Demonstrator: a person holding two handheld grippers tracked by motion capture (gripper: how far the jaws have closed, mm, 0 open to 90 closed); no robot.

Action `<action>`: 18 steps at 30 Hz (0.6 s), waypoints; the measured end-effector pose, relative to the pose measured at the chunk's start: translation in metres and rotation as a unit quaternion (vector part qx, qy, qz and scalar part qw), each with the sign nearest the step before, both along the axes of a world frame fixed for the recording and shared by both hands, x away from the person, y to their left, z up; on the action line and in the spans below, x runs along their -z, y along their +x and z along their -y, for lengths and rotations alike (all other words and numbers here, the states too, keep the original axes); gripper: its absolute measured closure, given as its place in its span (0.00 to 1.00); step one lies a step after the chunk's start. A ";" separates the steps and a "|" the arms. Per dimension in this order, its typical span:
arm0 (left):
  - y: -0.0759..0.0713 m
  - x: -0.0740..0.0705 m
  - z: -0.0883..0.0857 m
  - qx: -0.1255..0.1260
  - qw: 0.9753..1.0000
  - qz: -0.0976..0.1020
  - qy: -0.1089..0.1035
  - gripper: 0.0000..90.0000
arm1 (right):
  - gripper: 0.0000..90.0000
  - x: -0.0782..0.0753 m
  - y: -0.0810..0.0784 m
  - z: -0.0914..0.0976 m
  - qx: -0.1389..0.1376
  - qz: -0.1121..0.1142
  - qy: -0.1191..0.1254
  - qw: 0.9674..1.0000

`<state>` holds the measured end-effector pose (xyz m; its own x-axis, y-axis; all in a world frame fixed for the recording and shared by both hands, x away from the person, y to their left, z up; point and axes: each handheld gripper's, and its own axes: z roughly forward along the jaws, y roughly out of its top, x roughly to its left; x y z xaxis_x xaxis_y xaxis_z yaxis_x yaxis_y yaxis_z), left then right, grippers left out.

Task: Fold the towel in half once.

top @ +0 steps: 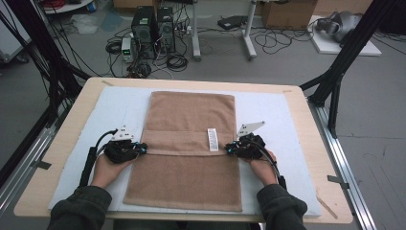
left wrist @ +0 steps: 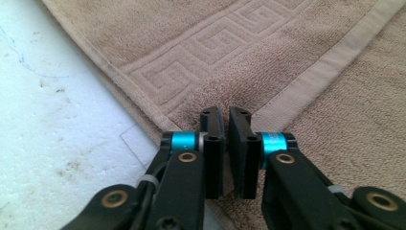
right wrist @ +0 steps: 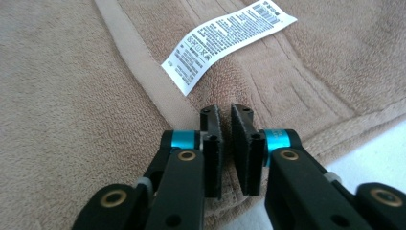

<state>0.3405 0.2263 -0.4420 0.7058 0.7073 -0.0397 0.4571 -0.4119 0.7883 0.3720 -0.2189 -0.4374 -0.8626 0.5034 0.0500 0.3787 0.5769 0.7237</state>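
The worktop [top: 67,158] under my hands is pale wood, covered with a white foam sheet [top: 112,108] that runs out past both of my hand-held grippers. On the sheet lies a brown towel [top: 189,177], partly folded: its far flap is laid back toward me, and the flap's hemmed edge [top: 182,152] stretches straight across from one hand-held gripper to the other.

My left hand-held gripper [top: 142,149] sits at the left end of that edge, its jaws drawn nearly together and pinching the corner of the flap [left wrist: 225,103], with bare foam just to its left. My right hand-held gripper [top: 229,149] sits at the right end, jaws likewise nearly closed on the towel's edge [right wrist: 225,103], with foam just to its right.

Just ahead of the right hand-held gripper a white care label [right wrist: 225,40] lies flat on the cloth, close to the jaws but clear of them. Ahead of the left one a woven key pattern [left wrist: 191,52] runs along the border.

Beyond the worktop, computer boxes [top: 153,26] and loose cables [top: 177,60] sit on the floor, well away.
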 end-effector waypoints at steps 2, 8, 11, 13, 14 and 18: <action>-0.001 -0.005 -0.003 -0.005 1.000 -0.002 -0.019 0.95 | 0.94 -0.006 -0.001 0.003 0.004 0.000 0.013 1.000; -0.014 -0.023 -0.011 0.001 0.999 0.010 -0.046 0.95 | 0.94 -0.026 -0.009 0.007 -0.003 0.008 0.041 0.999; -0.026 -0.027 -0.012 0.010 0.999 0.014 -0.033 0.95 | 0.93 -0.035 -0.018 0.008 -0.011 0.013 0.047 0.999; -0.033 -0.028 -0.013 0.012 0.999 0.014 -0.035 0.95 | 0.93 -0.039 -0.024 0.006 -0.019 0.016 0.043 0.999; -0.037 -0.029 -0.013 0.015 0.999 0.016 -0.030 0.95 | 0.93 -0.040 -0.028 0.006 -0.025 0.017 0.040 0.999; -0.061 -0.034 -0.016 0.030 0.999 0.022 -0.034 0.95 | 0.93 -0.046 -0.050 0.006 -0.046 0.015 0.041 0.998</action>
<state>0.2796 0.2419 -0.4085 0.7486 0.6608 -0.0543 0.3977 -0.3820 0.8342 0.3219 -0.2251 -0.3912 -0.9069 0.4171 0.0602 0.3034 0.5470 0.7802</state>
